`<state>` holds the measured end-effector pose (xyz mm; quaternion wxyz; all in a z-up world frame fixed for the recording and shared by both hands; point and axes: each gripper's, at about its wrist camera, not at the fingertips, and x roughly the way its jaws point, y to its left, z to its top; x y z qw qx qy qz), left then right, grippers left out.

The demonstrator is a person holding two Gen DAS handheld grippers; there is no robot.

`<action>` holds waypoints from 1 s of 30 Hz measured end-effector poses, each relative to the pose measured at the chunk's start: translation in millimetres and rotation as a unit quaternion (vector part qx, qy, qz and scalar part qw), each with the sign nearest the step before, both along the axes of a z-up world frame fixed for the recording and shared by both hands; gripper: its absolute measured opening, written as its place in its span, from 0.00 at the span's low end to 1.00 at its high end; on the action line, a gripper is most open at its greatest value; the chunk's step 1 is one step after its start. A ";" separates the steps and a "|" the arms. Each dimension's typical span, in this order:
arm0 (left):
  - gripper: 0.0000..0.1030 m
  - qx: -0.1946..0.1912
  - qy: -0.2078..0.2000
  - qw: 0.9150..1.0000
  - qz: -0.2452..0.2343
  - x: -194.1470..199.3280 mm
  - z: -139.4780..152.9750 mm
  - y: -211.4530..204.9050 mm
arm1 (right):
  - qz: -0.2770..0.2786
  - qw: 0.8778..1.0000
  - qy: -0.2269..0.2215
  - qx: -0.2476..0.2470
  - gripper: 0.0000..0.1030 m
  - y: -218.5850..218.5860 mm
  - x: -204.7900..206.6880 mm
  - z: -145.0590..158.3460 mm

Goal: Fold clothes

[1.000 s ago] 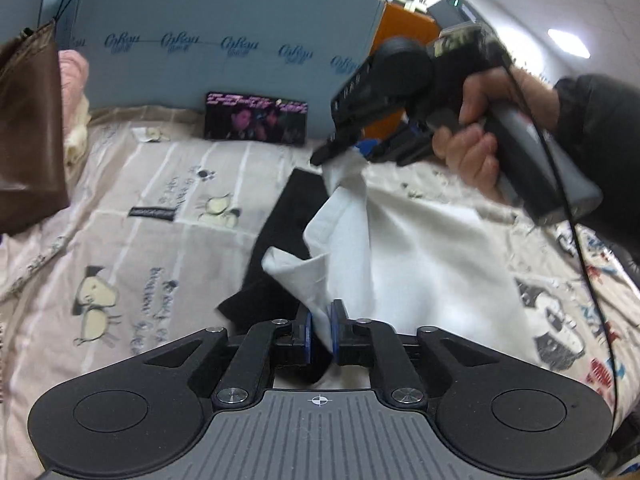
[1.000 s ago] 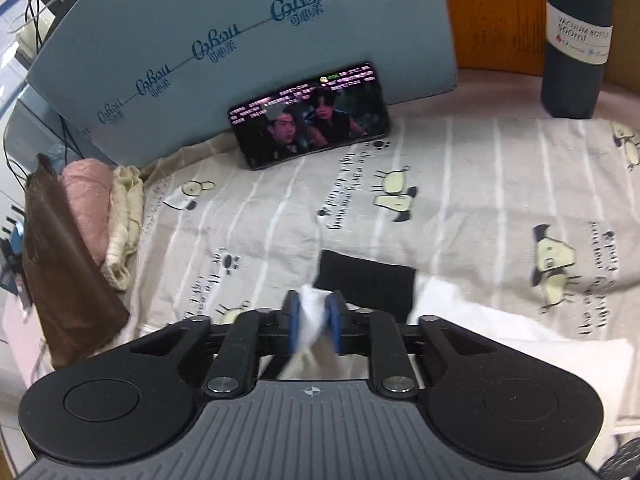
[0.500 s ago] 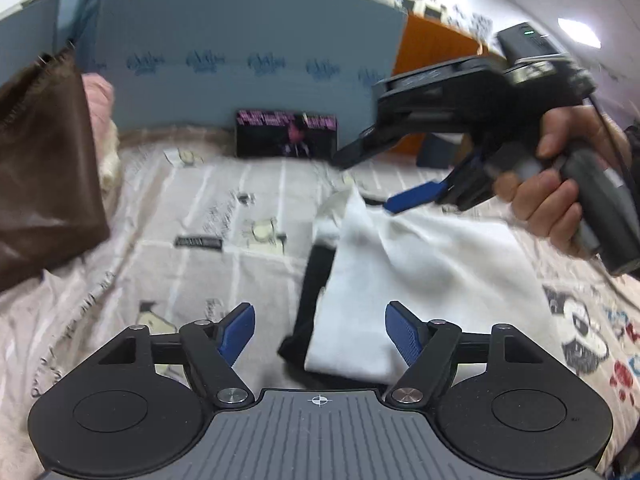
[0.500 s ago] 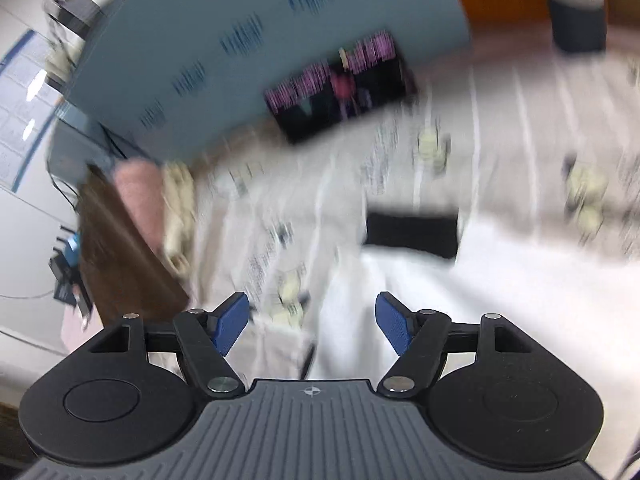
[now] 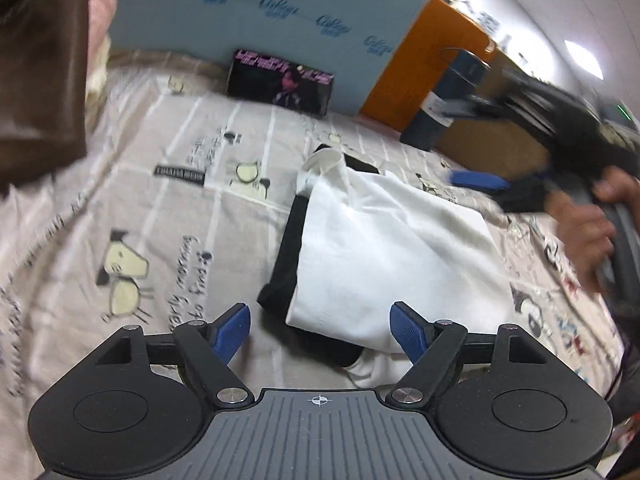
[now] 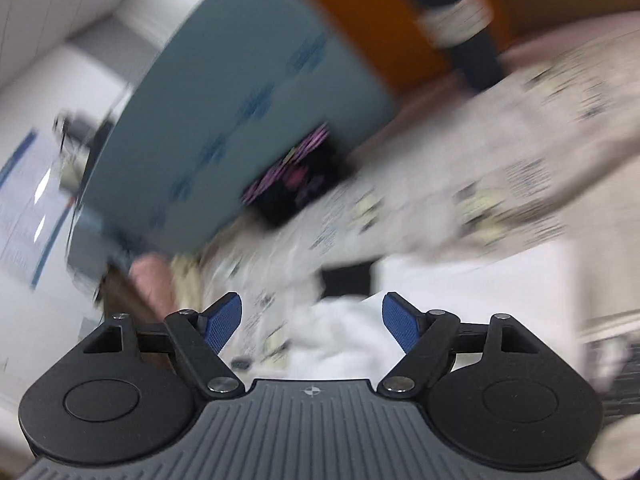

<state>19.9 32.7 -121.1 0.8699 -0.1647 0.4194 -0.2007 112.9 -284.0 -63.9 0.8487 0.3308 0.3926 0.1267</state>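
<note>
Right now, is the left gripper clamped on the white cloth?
No: the left gripper has its jaws apart and opening, and the white cloth lies loose on the bed, touched by neither pad.

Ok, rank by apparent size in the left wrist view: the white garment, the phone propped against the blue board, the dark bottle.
1. White garment, clearly the largest.
2. and 3. Phone and dark bottle look about alike; both sit farther from the camera, so I won't rank them.

A blue board (image 5: 256, 12) stood behind the printed bedsheet (image 5: 132, 200), an orange cabinet (image 5: 420, 64) beside it. Ceiling lights (image 5: 583, 58) glowed on the white ceiling.
</note>
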 end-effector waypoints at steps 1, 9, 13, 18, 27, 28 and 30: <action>0.77 -0.012 0.012 1.000 0.007 2.3 -2.5 0.3 | -0.020 1.000 0.003 -0.017 0.74 -10.8 -4.6 -1.0; 0.77 -0.086 0.083 0.992 0.034 17.9 -15.4 -12.7 | -0.082 0.994 0.058 -0.053 0.74 -55.4 -17.2 -39.8; 0.74 -0.108 0.097 0.988 0.052 21.1 -18.5 -16.5 | -0.072 0.994 0.079 -0.014 0.71 -54.8 -7.3 -64.9; 0.48 -0.067 0.072 0.993 0.065 24.1 -14.5 -38.1 | -0.054 0.996 0.073 -0.015 0.58 -44.1 0.2 -70.4; 0.14 0.071 -0.045 0.995 0.057 10.7 26.4 -77.6 | -0.003 1.000 0.003 0.011 0.14 -48.1 -14.4 -42.4; 0.14 0.082 -0.069 0.993 0.047 8.8 35.5 -85.9 | 0.004 1.000 -0.010 0.023 0.13 -52.6 -17.3 -36.6; 0.14 0.090 -0.104 0.990 0.027 8.2 50.6 -103.0 | 0.010 0.999 -0.034 0.039 0.13 -63.9 -23.0 -23.5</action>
